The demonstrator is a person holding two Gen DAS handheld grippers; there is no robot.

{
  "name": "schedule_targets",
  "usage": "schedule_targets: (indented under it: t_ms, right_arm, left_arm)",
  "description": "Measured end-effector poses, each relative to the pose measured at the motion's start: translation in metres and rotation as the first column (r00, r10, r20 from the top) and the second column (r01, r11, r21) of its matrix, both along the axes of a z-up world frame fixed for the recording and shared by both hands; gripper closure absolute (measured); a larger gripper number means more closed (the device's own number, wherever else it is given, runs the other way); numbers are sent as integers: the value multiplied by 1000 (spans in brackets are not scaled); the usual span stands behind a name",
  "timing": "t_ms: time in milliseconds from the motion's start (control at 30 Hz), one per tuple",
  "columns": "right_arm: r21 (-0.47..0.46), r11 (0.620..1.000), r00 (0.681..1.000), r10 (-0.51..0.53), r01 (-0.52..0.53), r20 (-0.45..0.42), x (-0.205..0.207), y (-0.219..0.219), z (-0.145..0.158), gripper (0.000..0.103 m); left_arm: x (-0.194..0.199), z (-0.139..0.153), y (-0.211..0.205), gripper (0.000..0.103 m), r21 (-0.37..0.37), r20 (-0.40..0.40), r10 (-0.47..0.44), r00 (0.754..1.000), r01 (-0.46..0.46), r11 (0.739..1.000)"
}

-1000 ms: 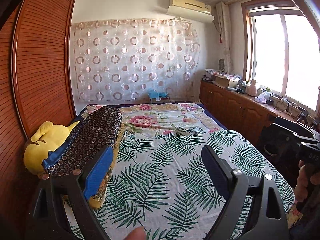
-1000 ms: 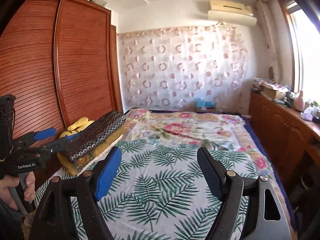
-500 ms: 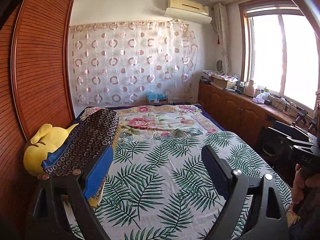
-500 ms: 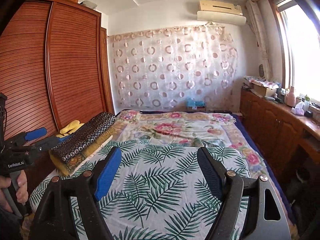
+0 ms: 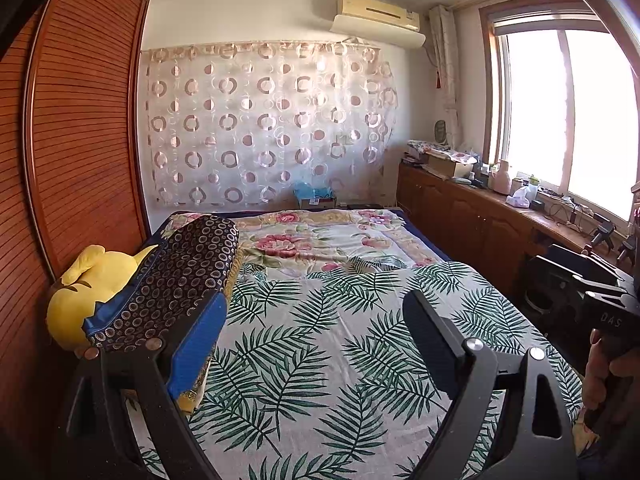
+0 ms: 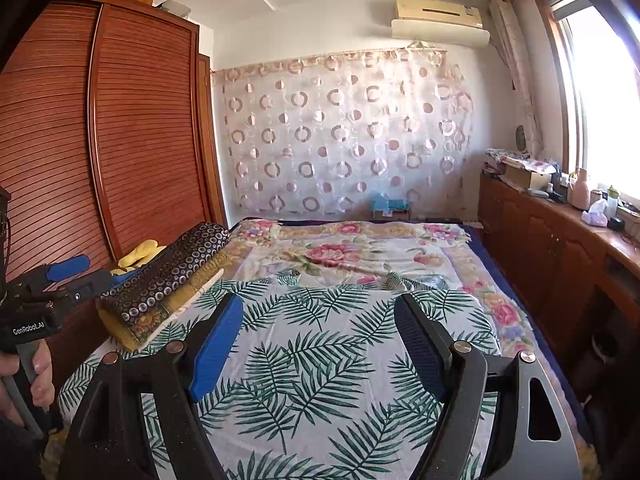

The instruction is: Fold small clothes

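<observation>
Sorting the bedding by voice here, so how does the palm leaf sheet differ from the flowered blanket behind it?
The palm leaf sheet has green fronds on white; the flowered blanket has pink blooms with a tan border. The sheet covers the near part of the bed, the blanket the far part by the curtain. The sheet's far edge overlaps the blanket. Both lie spread flat.

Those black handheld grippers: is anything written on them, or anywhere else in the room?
"GenRobot.AI": white print on the left gripper, seen in the right wrist view.
"DAS": faint letters on the right gripper, cut off by the picture's edge.
Air conditioner and blue box labels: too small to read.
</observation>
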State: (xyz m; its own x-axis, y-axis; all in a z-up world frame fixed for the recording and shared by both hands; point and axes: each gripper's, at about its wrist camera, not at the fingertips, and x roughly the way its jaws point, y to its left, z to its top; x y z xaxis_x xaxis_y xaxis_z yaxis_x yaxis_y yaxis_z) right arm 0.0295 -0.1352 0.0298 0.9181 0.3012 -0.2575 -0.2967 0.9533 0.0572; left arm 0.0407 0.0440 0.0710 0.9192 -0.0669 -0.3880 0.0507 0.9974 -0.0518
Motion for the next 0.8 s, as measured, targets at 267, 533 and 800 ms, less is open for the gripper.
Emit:
schedule_targets:
  t_ms: [267,533,800]
  right_arm:
    - [-1,1000,1000,0,0,2,1,-9,2,23]
    - [-1,1000,1000,5,-5,0,2,-14,2,23]
    - [-5,1000,1000,2,-2,-1,1,-17,4,23]
  left_arm:
    - [0,0,0,13,2,-1,-1,1000,1,1000]
    - [0,-1,0,13,0,-1,0,1000,0,1000]
    - [-1,0,2,13,0,-1,1,1000,-1,1000]
